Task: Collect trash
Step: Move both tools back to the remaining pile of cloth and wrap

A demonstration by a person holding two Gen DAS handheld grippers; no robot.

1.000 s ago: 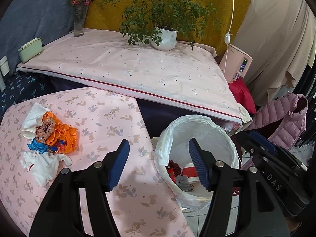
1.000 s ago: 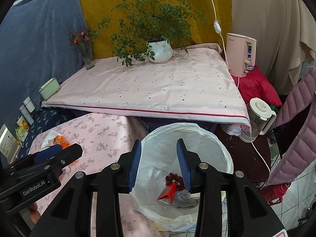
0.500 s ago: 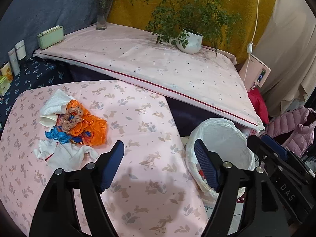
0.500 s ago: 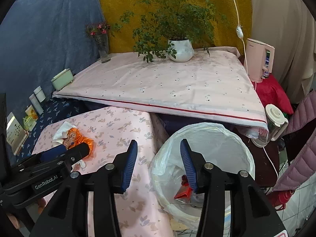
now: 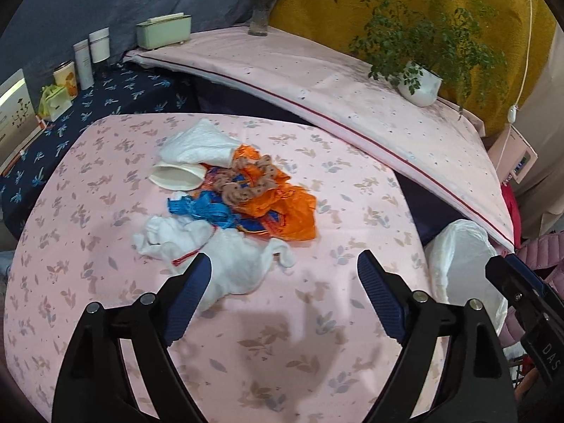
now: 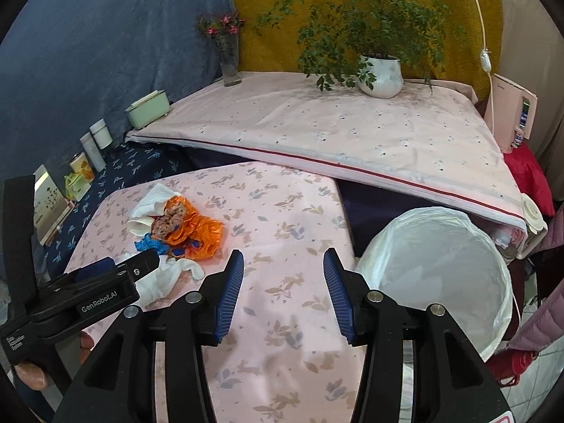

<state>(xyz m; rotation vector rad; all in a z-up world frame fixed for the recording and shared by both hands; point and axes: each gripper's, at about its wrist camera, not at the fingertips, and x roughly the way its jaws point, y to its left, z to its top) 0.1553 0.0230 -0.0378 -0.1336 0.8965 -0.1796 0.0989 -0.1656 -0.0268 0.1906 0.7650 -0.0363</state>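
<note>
A: Two pink-covered areas fill both views: the raised bed (image 6: 335,130) at the back, and nearer us the floral surface (image 5: 317,335). We log the lined trash bin (image 6: 440,264) just beside the surface's edge, on its right in both views.

B: Agreed. Next in size, the trash pile (image 5: 229,204) lies on the surface's far left part, well apart from the bin. We note an orange wrapper (image 5: 285,208), white crumpled tissue (image 5: 232,264) nearest us, a blue scrap (image 5: 201,211), and a white paper cup (image 5: 176,176) on its side.

A: Left gripper (image 5: 282,264): we see the jaws opening, wide apart, nothing between the pads. The near edge of the tissue shows just past the left fingertip; we cannot tell whether they touch.

B: Right gripper (image 6: 283,264): jaws partly apart, empty, over bare surface between pile and bin. From the right wrist view, the left gripper sits just beside the tissue.

A: Smaller background items: potted plant (image 6: 380,74), flower vase (image 6: 229,60).
</note>
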